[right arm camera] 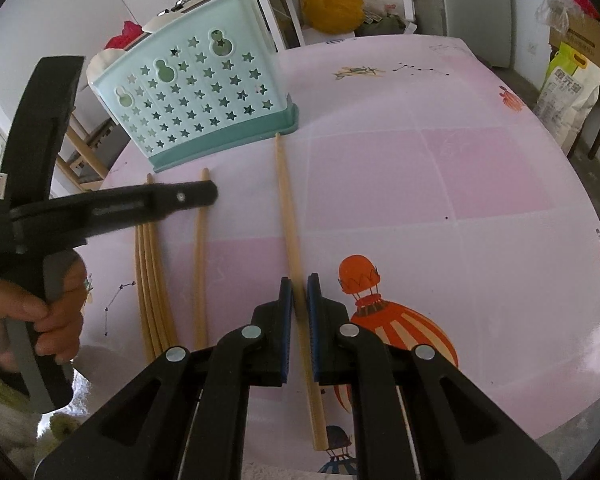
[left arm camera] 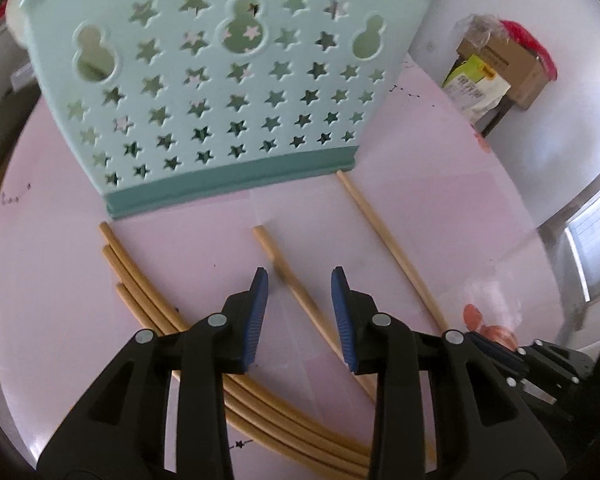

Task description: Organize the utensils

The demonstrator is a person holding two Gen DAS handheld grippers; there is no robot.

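1. The mint-green utensil holder [right arm camera: 196, 100], pierced with star and gourd-shaped holes, stands upright on a darker green base near the table's far left edge.
2. Three bamboo chopsticks [right arm camera: 150, 280] lie bunched side by side in front of it.
3. A single chopstick [right arm camera: 200, 256] lies just beside them.
4. Another chopstick [right arm camera: 286, 208] has its far tip at the holder's base.

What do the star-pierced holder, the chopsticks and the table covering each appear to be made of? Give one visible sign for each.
Holder: likely moulded plastic, matte mint, with clean star cut-outs and a darker base. Chopsticks: probably bamboo or wood, plain tan and unpainted; grain is too blurred to confirm. Table covering: seemingly smooth vinyl or oilcloth, with printed balloons and a soft sheen.
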